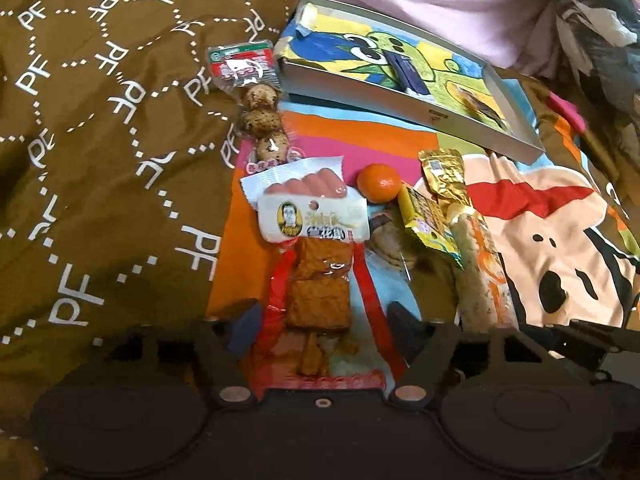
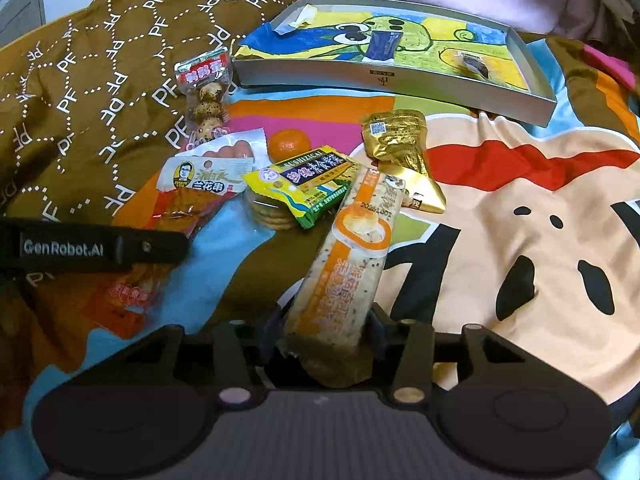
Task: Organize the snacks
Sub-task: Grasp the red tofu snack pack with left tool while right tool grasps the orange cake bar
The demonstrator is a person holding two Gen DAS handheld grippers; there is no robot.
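My right claw (image 2: 326,326) is clamped on the near end of a long orange-and-white speckled pastry bar (image 2: 352,248), which slants up toward the yellow cracker packet (image 2: 304,184) and gold foil pouch (image 2: 404,152) on the cartoon bedspread (image 2: 520,240). My left claw (image 1: 324,320) stands apart around the red tofu-skewer packet (image 1: 316,280), pads not pressing; only the right view shows that claw's branded finger (image 2: 92,246) crossing the packet, with the mandarin (image 1: 378,182), quail-egg pack (image 1: 260,100) and grey tray (image 1: 400,108) beyond

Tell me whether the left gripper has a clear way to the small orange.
Probably not directly. The left gripper straddles the red tofu packet, and the sausage pack lies ahead of it. The orange sits uncovered beyond, so lifting over should work.
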